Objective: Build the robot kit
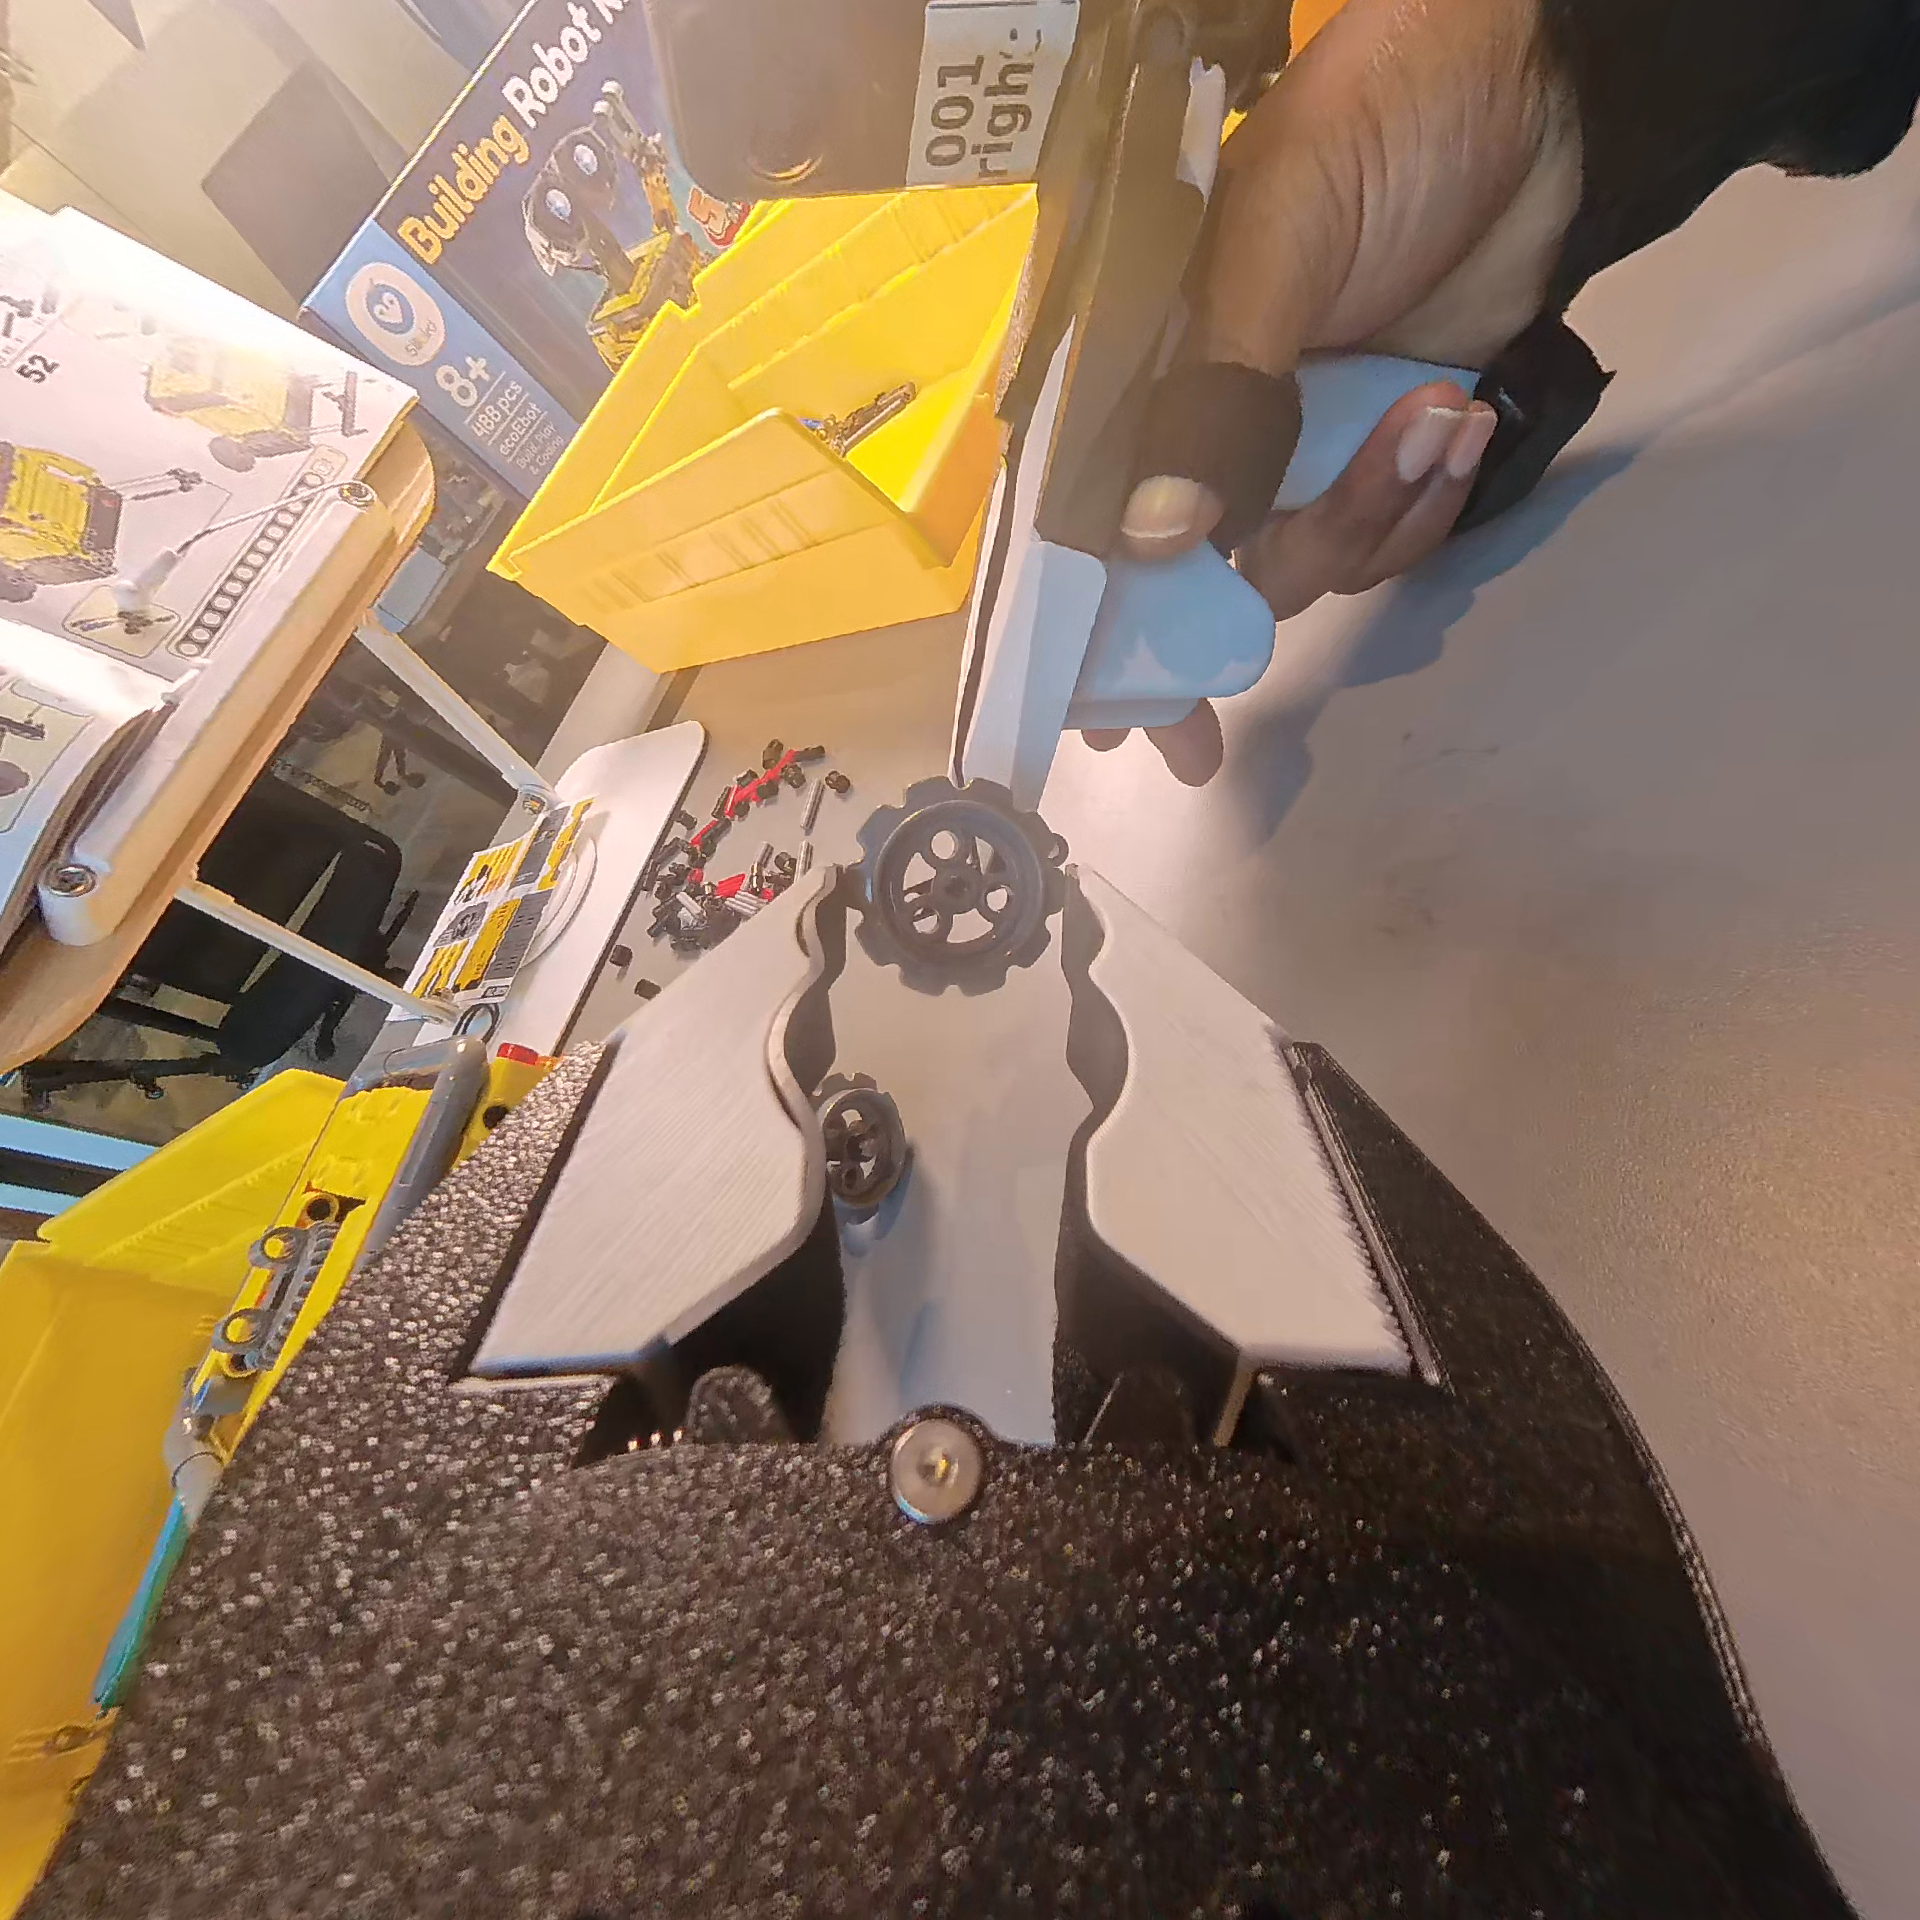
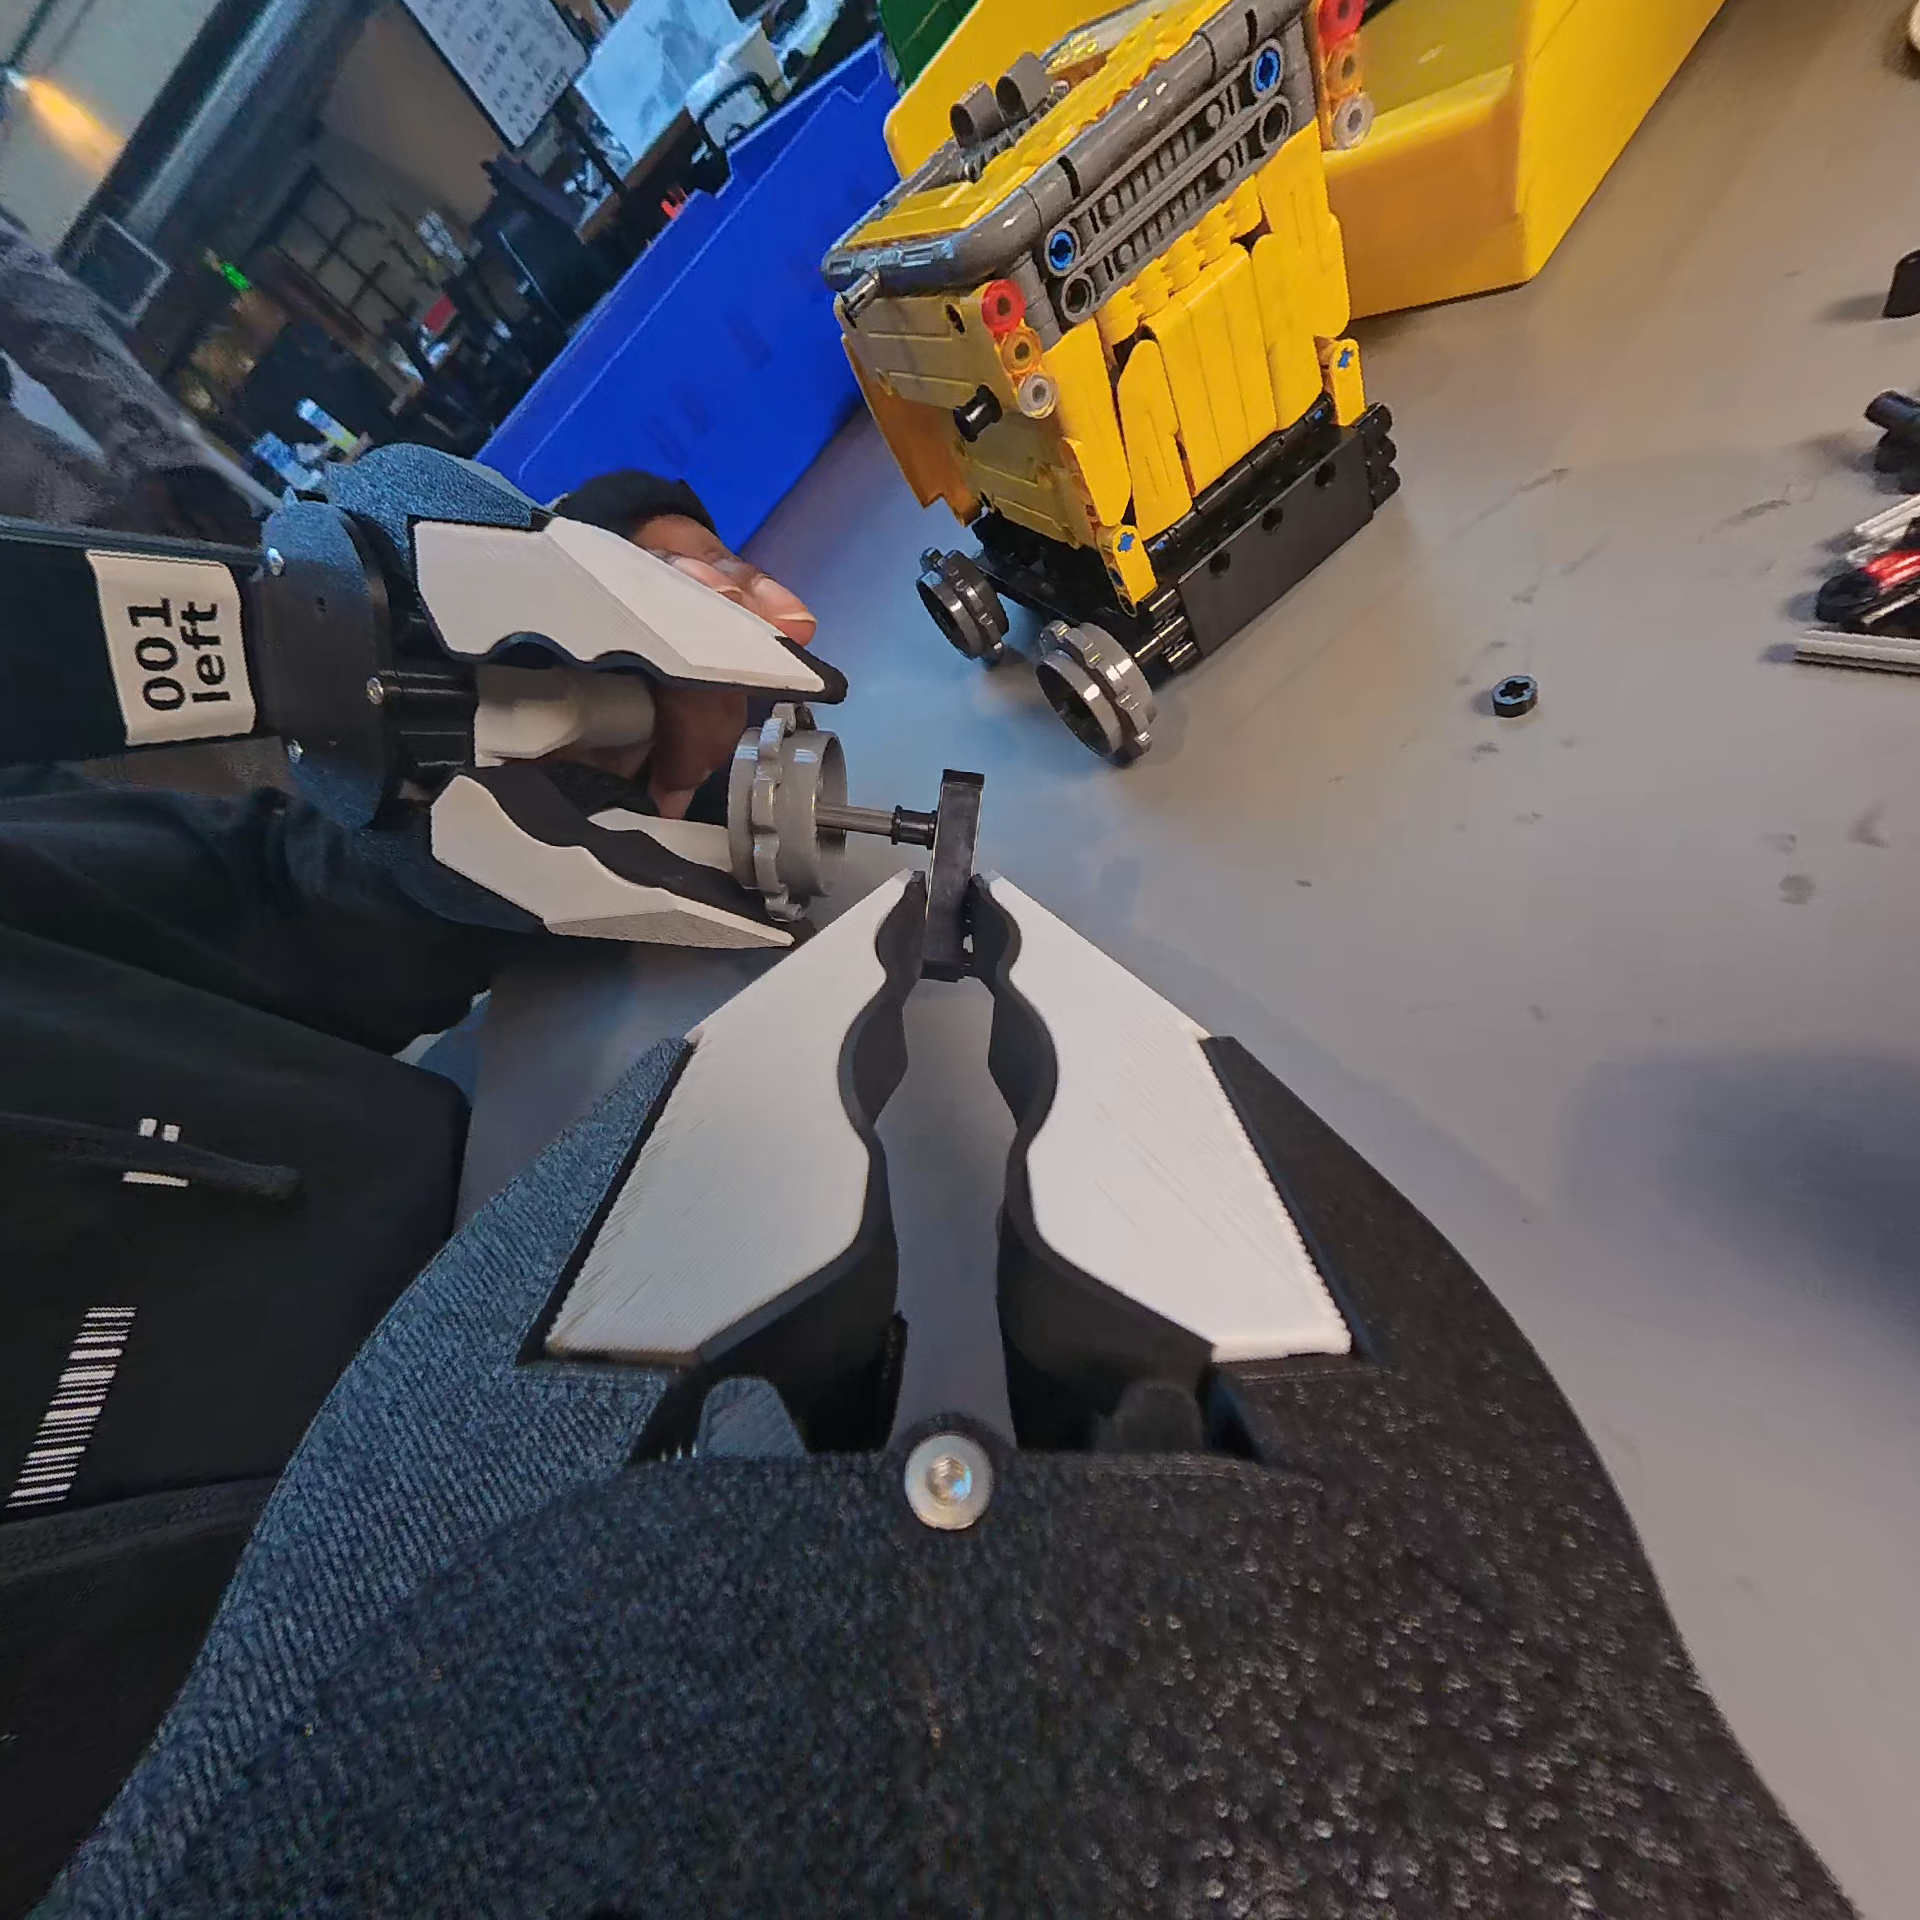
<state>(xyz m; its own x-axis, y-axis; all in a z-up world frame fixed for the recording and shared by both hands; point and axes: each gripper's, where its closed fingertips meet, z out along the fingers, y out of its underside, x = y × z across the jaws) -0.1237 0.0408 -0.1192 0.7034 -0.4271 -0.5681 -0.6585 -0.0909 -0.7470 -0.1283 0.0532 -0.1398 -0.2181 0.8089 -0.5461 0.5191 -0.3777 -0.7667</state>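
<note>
Fingertips of your right gripper [image 2: 948,896] pinch a small black plastic beam piece [image 2: 954,862], held upright just above the grey tabletop [image 2: 1455,1039]. A thin dark axle [image 2: 868,821] runs sideways from that piece into a grey toothed plastic wheel [image 2: 784,826], which sits between the spread fingers of your left gripper [image 2: 800,805]. In the left wrist view the same wheel [image 1: 961,891] appears face-on at your left gripper's [image 1: 956,904] fingertips, both tips touching its rim. A yellow-and-grey brick-built vehicle on small grey wheels [image 2: 1122,343] stands well beyond on the table, with a yellow plastic bin [image 2: 1507,187] behind it. Loose small black and red pins [image 1: 743,862] lie near a yellow divided tray [image 1: 790,468].
</note>
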